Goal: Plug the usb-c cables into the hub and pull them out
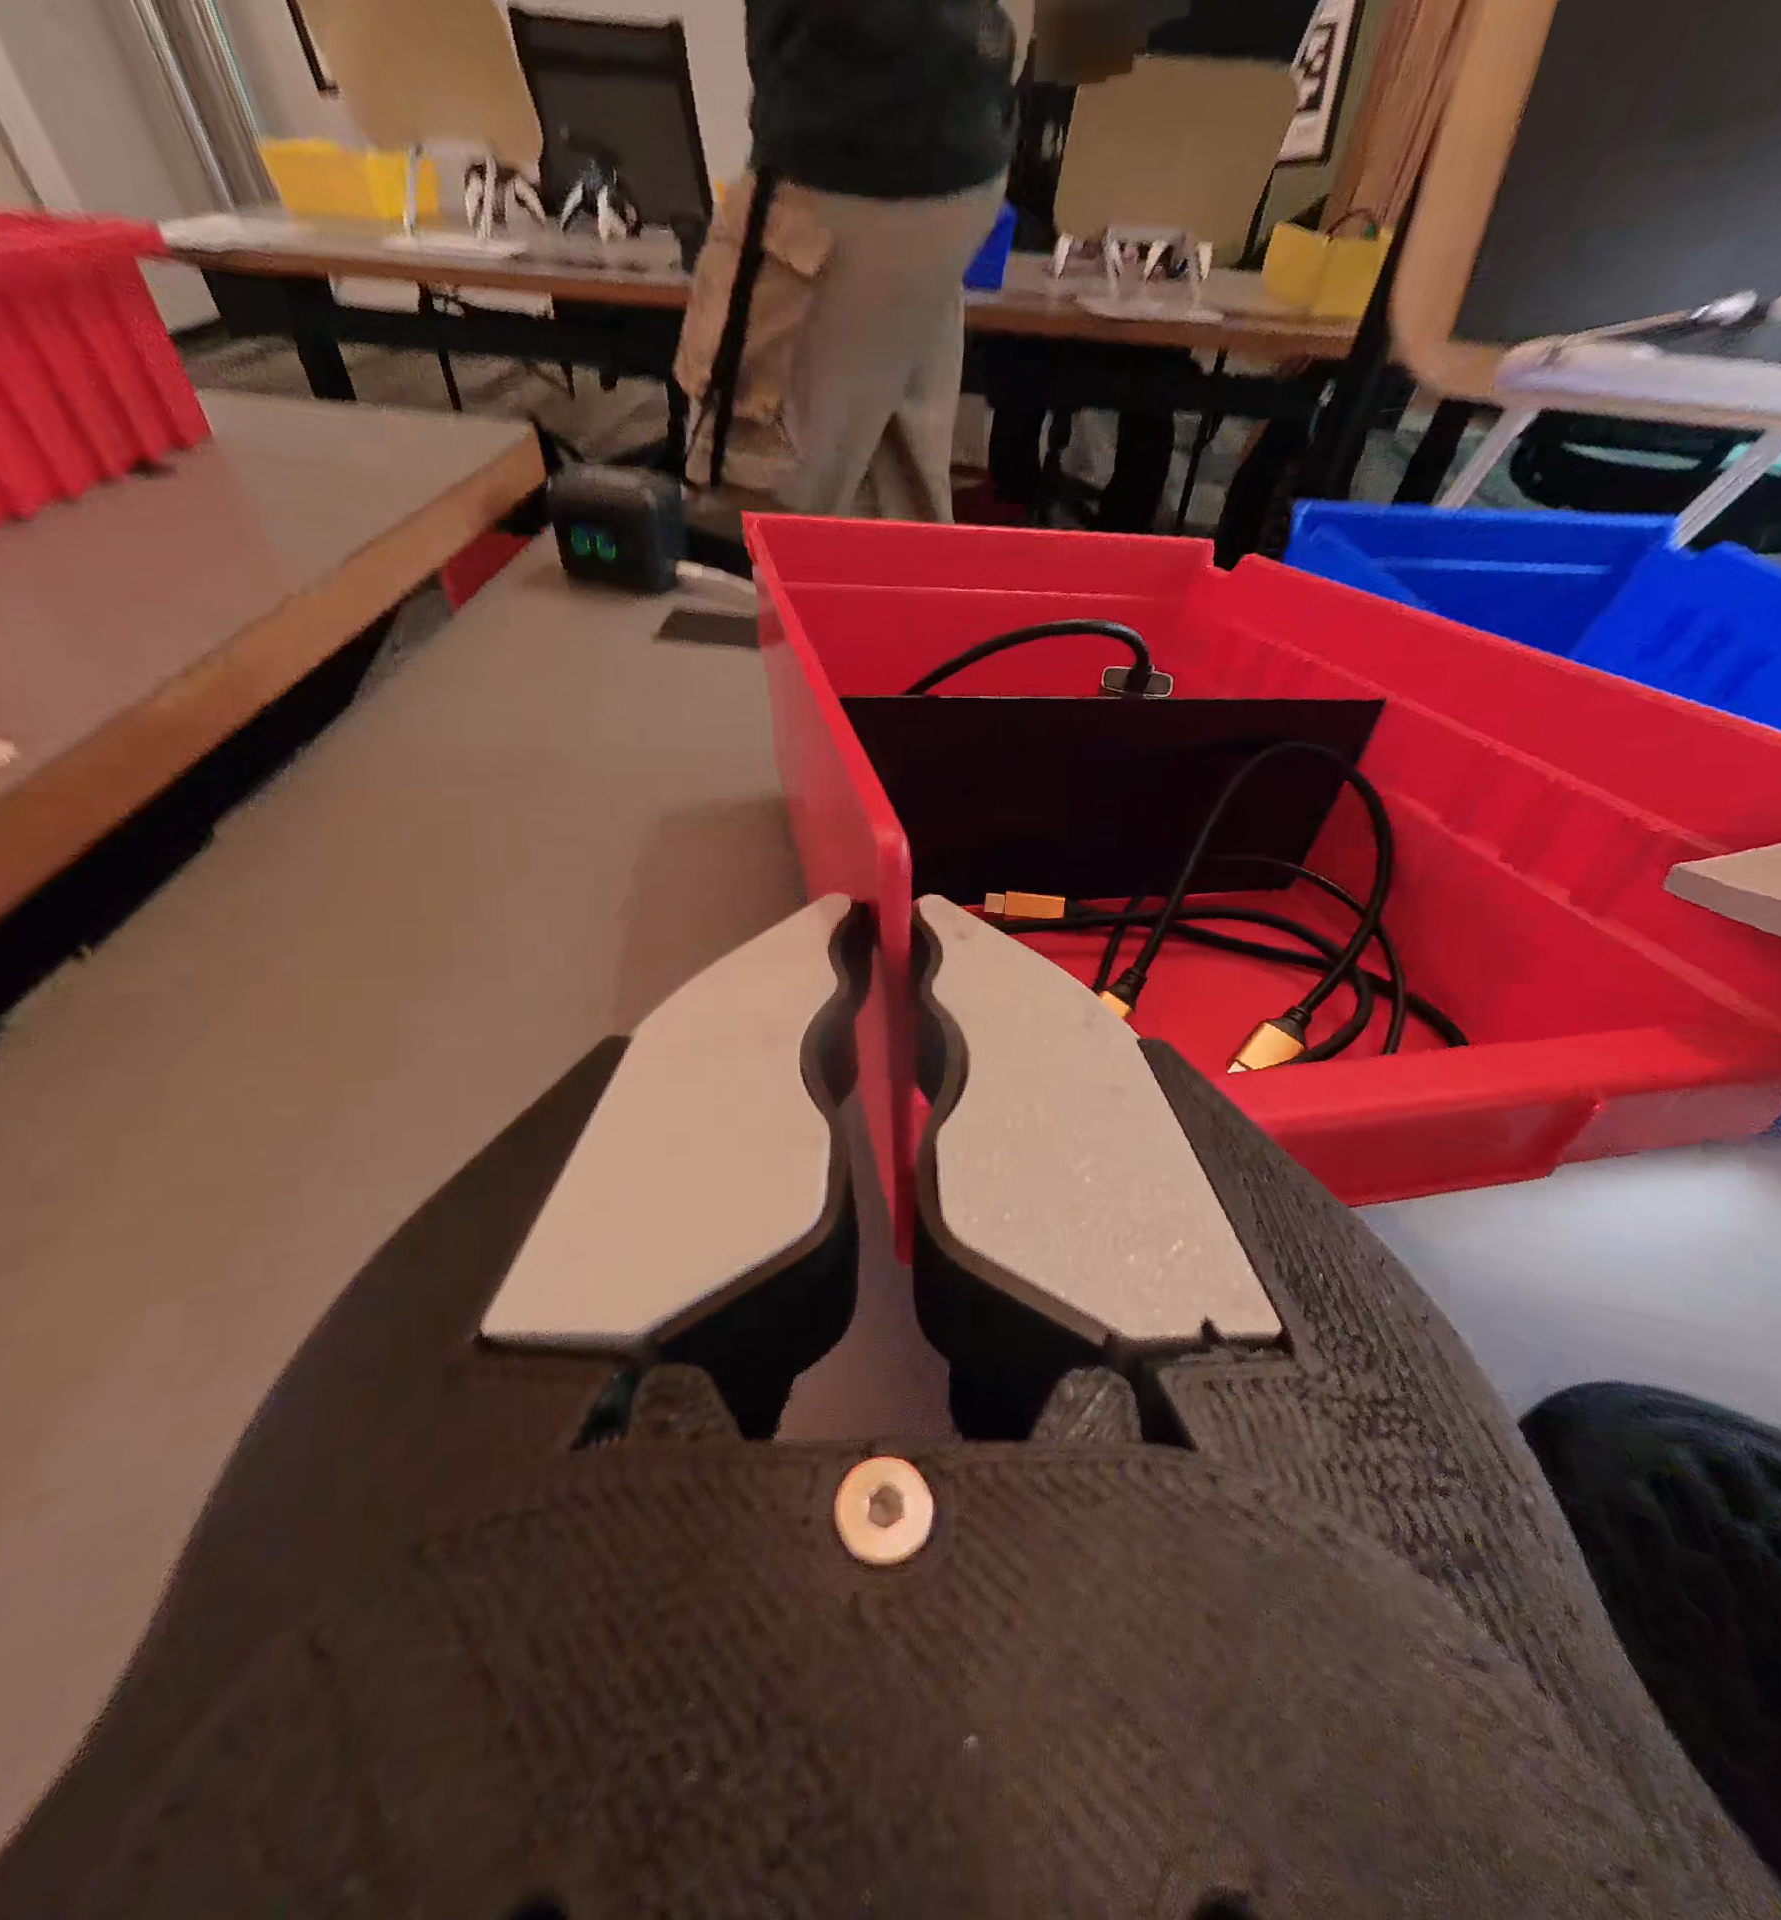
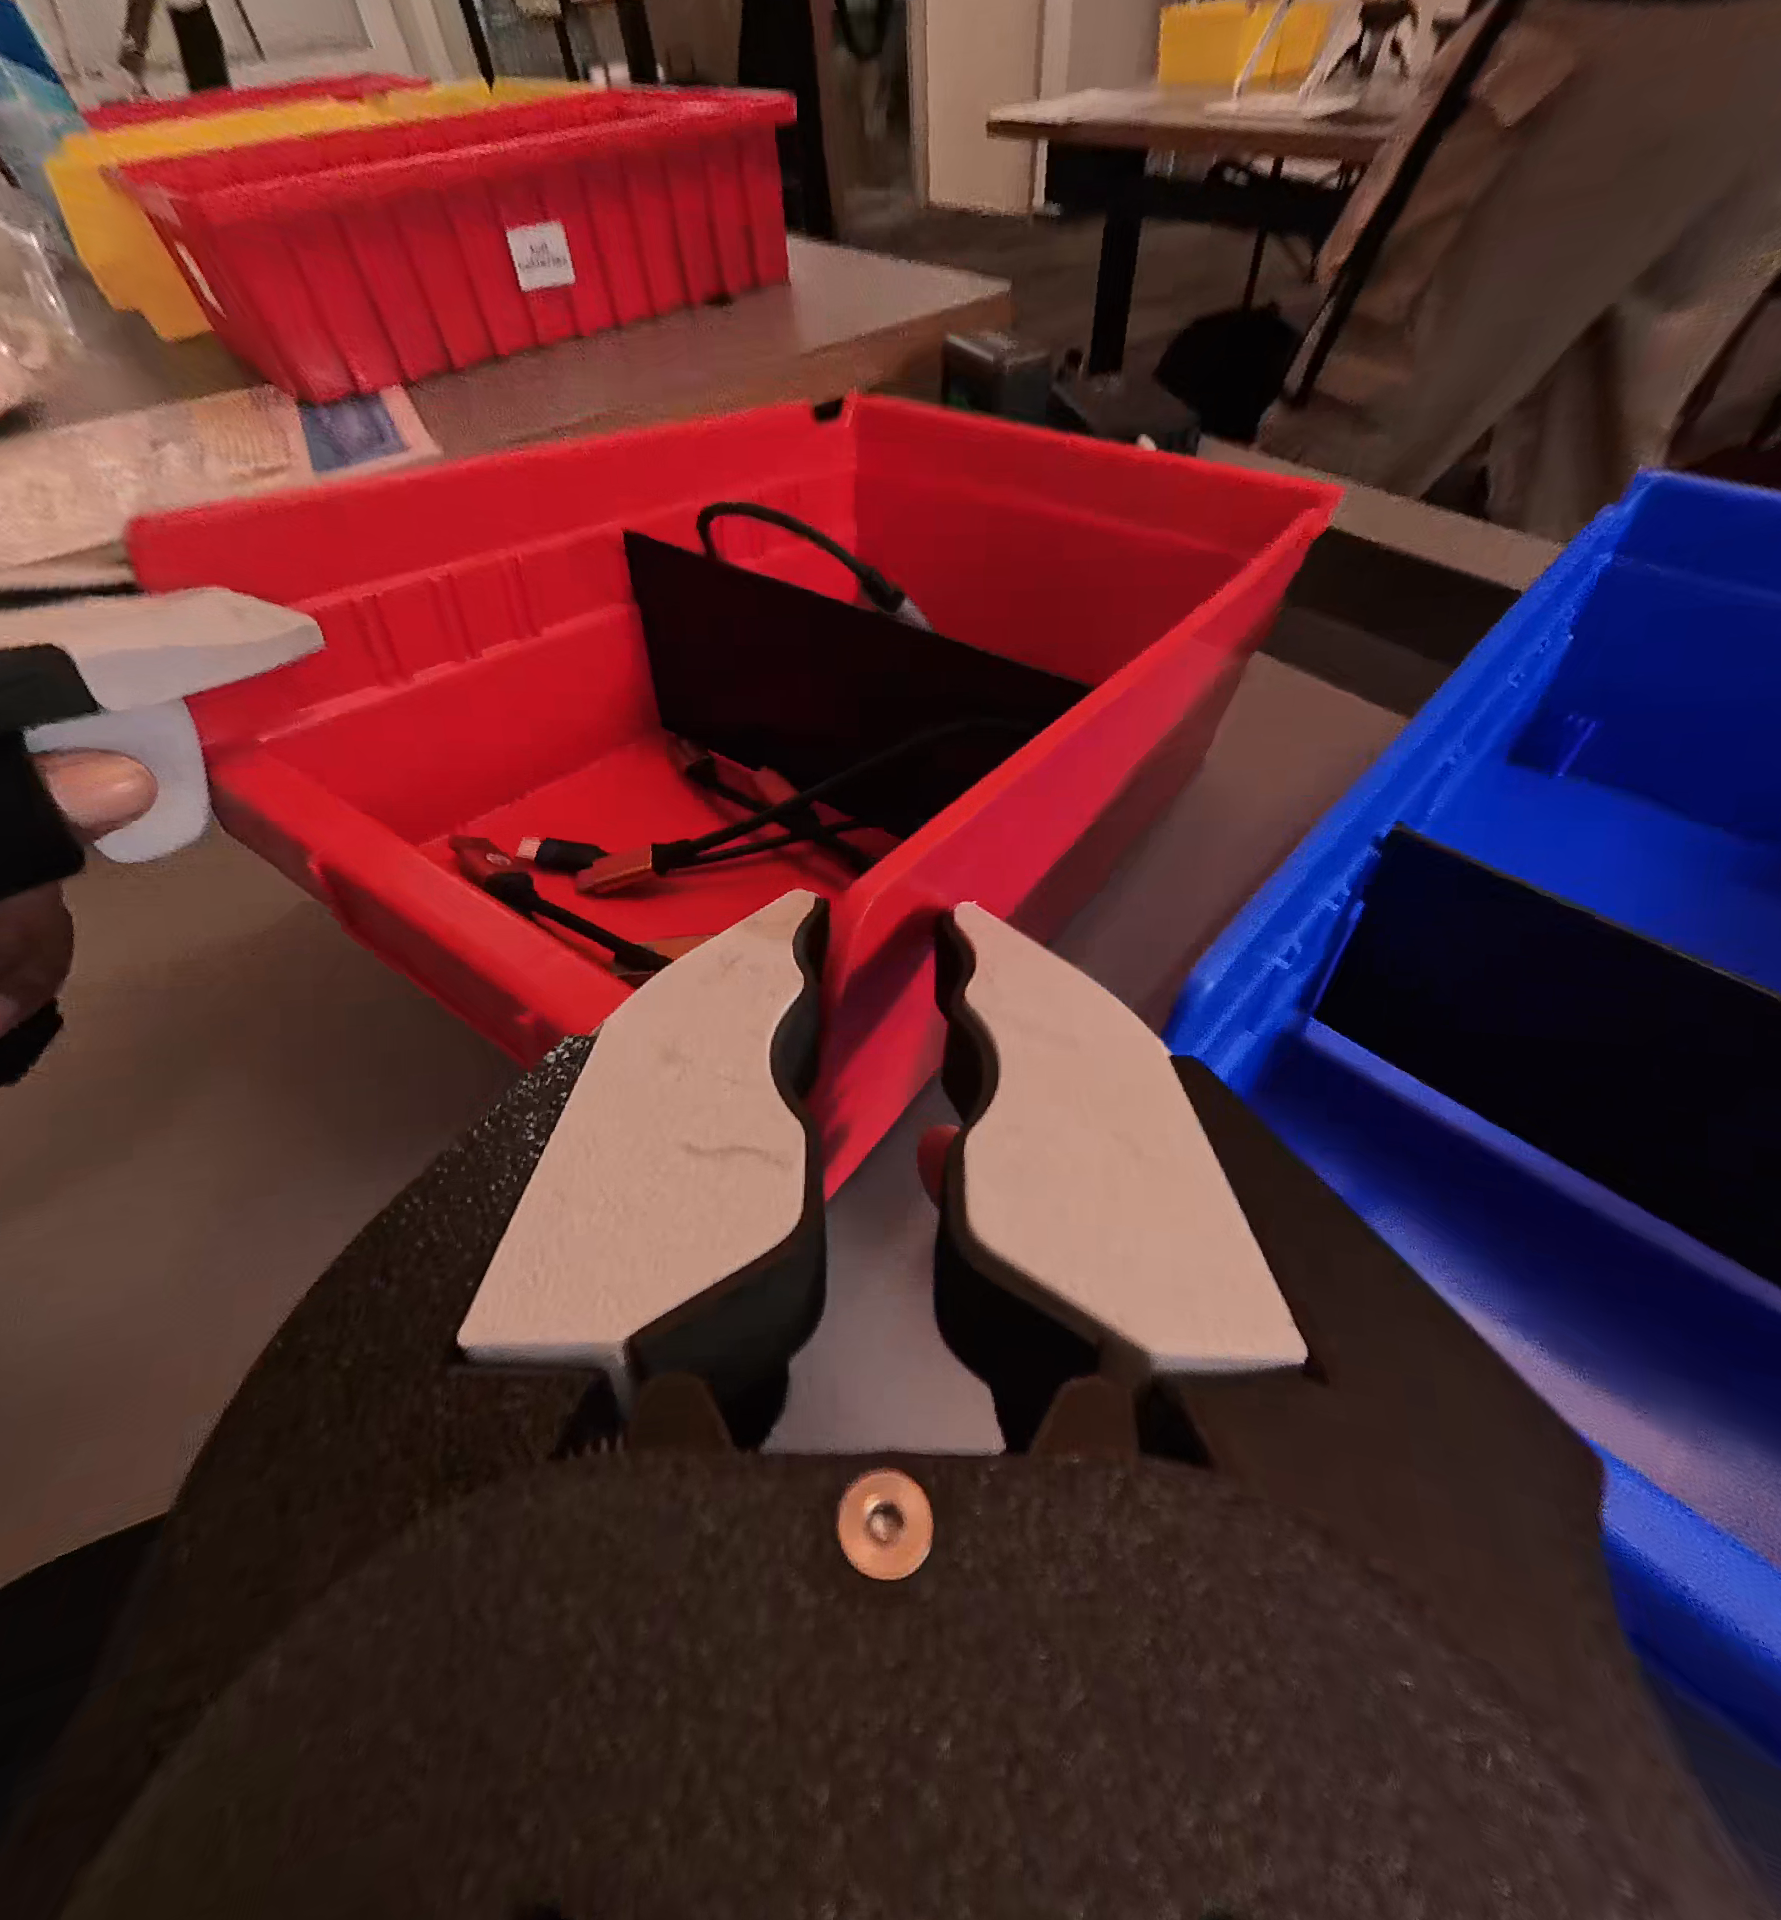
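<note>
1. Up close in the left wrist view, the left gripper (image 1: 884, 920) fills the lower centre of the frame, its grey fingers (image 1: 704, 1122) pinching the near corner wall of the red bin (image 1: 1488, 1101).
2. Inside that bin, at centre right of the frame, black usb-c cables (image 1: 1312, 935) lie coiled on the red floor, with orange-gold metal plugs (image 1: 1270, 1044) at their ends.
3. A black divider (image 1: 1094, 790) stands across the bin; behind it, toward the upper centre, a grey hub (image 1: 1135, 682) with a black lead curving out of it peeks over the divider's top edge.
4. A tip of the right gripper (image 1: 1759, 894) shows at the right edge, and a blue bin (image 1: 1592, 582) sits in the upper right.
5. Turning to the right wrist view, the right gripper (image 2: 881, 914) sits at lower centre, its fingers (image 2: 1083, 1132) set around the red bin's (image 2: 1125, 790) corner with a narrow gap; whether they grip it I cannot tell.
6. The cables (image 2: 761, 842) and their reddish-orange plugs (image 2: 616, 871) lie in the near compartment at centre frame, in front of the divider (image 2: 834, 665).
7. The left gripper (image 2: 211, 634), held by a hand (image 2: 3, 935), enters at the left edge; the blue bin (image 2: 1551, 1039) fills the right side on the grey bench (image 2: 190, 1091).
</note>
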Motion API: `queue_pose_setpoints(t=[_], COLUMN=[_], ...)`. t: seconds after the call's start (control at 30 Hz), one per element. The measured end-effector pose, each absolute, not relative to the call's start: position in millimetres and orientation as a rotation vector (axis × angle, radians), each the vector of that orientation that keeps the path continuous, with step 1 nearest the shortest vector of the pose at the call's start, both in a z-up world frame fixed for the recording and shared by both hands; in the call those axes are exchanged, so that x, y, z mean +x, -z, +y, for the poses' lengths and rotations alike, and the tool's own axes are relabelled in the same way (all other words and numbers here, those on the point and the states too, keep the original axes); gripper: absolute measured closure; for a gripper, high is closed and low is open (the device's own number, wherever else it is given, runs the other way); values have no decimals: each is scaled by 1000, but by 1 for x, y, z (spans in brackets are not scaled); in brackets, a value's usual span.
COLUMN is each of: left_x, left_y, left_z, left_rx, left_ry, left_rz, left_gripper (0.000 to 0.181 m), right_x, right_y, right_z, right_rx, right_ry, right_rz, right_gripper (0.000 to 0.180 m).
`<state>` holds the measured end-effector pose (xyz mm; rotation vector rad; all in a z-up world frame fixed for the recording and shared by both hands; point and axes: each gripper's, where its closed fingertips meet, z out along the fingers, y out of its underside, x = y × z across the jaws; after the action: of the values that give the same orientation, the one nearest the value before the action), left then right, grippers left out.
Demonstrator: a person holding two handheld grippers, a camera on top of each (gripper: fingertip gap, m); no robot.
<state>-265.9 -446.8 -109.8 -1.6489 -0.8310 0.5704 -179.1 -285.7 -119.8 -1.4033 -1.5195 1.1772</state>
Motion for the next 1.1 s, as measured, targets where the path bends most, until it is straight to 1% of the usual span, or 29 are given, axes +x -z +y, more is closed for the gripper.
queue_pose_setpoints(t=[0.13, 0.2, 0.27, 0.33, 0.4, 0.47, 0.6, 0.67, 0.77, 0.8, 0.87, 1.0, 1.1], left_x=[-274, -272, -265, -263, -259, -240, -199, -197, -199, -200, -204, -192, -190], left_y=[134, 141, 149, 132, 109, 100, 132, 156, 188, 196, 209, 223, 223], left_z=[-438, -427, -416, -422, -430, -416, -379, -369, -358, -353, -346, -329, -315], left_rx=[-1584, -1612, -1704, -1700, -1750, -1896, -2279, -2452, -2659, -2702, -2771, -2803, -2755], left_ry=[-542, -462, -345, -423, -599, -597, -399, -432, -461, -465, -497, -406, -419], left_rz=[-863, -841, -784, -705, -571, -369, -9, 156, 357, 409, 511, 617, 582], left_gripper=[175, 173, 157, 150, 147, 150, 135, 128, 119, 119, 128, 152, 152], right_x=[-184, -172, -148, -119, -99, -89, -85, -98, -113, -116, -117, -101, -72], right_y=[139, 143, 135, 124, 118, 123, 161, 176, 199, 207, 219, 216, 214], right_z=[-276, -270, -263, -248, -218, -188, -164, -155, -154, -154, -156, -149, -136], right_rx=[-1337, -1332, -1298, -1233, -1167, -1101, -888, -790, -827, -840, -861, -860, -898], right_ry=[-1052, -1052, -1111, -1111, -979, -781, -454, -282, -204, -192, -212, -236, -210], right_rz=[-1619, -1727, -1791, -1881, -1953, -2064, -2372, -2420, -2497, -2518, -2537, -2487, -2450], right_gripper=[160, 160, 160, 153, 148, 142, 128, 125, 126, 130, 152, 152, 151])
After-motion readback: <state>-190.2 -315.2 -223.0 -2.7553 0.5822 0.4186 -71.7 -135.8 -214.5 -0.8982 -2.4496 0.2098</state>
